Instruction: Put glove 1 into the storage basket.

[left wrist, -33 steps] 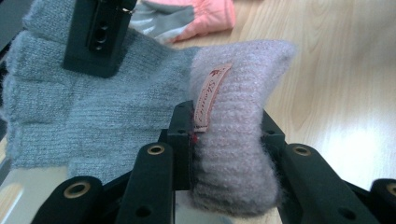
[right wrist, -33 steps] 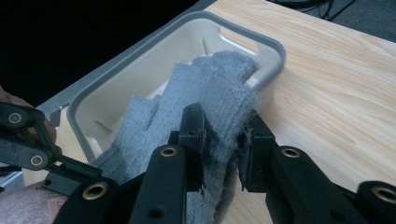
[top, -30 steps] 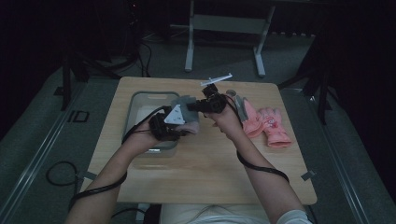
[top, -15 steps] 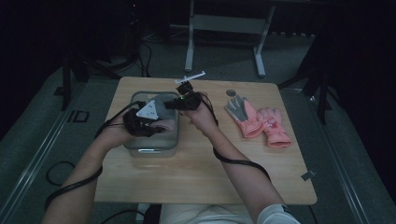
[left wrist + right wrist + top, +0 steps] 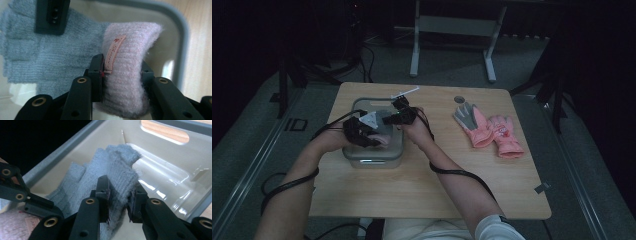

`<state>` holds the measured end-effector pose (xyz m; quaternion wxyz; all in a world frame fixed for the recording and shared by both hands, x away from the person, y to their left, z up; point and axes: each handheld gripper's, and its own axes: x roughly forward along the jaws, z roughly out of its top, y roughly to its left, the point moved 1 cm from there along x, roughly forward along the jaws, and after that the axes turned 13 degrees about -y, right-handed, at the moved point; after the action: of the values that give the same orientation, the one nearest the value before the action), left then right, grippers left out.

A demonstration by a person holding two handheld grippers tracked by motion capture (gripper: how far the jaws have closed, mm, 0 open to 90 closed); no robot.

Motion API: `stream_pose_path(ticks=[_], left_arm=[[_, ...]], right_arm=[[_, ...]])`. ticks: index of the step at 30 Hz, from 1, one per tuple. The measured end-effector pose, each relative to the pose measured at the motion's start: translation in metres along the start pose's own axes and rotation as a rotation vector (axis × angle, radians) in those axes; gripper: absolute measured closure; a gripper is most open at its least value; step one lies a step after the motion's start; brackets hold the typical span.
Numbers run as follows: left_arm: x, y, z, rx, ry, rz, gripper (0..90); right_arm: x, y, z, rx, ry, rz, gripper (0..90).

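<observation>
grey glove (image 5: pixel 50 60) | pink cuff clamped in left jaws | fingers clamped in right jaws

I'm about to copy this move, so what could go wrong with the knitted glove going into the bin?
1. The left claw grips just the pink ribbed cuff and the right claw a fold of the grey knitted glove; the yarn may snag on a pad when let go.
2. Both claws crowd the grey-rimmed plastic bin and could knock its rim.
</observation>
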<state>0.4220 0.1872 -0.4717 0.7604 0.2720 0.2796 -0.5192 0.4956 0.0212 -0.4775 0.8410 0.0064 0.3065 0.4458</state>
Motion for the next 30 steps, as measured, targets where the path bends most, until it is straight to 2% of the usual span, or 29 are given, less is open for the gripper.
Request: stream_pose_path(ticks=[6,13,18,21,23,27,29,30], left_arm=[[0.018,0.009,-0.008,0.002,0.032,-0.017,65.4],[0.032,0.014,-0.005,0.025,0.088,-0.063,65.5],[0.038,0.015,-0.003,0.003,0.104,-0.079,61.3],[0.045,0.012,-0.003,0.011,0.158,-0.079,56.6],[0.048,0.012,-0.003,0.016,0.177,-0.076,54.8],[0.047,0.011,-0.003,0.012,0.167,-0.073,52.5],[0.045,0.010,-0.002,-0.006,0.171,-0.054,49.6],[0.042,0.010,-0.001,-0.026,0.157,-0.047,48.4]], right_arm=[[0.010,-0.002,-0.003,-0.023,0.030,-0.056,73.8],[0.019,-0.005,-0.008,-0.021,0.067,-0.100,72.6],[0.021,-0.009,-0.009,-0.009,0.087,-0.114,69.6],[0.023,-0.010,-0.010,0.002,0.101,-0.111,64.7],[0.022,-0.012,-0.010,0.010,0.101,-0.111,63.5],[0.016,-0.009,-0.006,-0.008,0.089,-0.110,62.0],[0.010,-0.008,-0.002,-0.008,0.070,-0.104,61.4],[0.007,-0.008,-0.001,-0.009,0.061,-0.101,61.3]])
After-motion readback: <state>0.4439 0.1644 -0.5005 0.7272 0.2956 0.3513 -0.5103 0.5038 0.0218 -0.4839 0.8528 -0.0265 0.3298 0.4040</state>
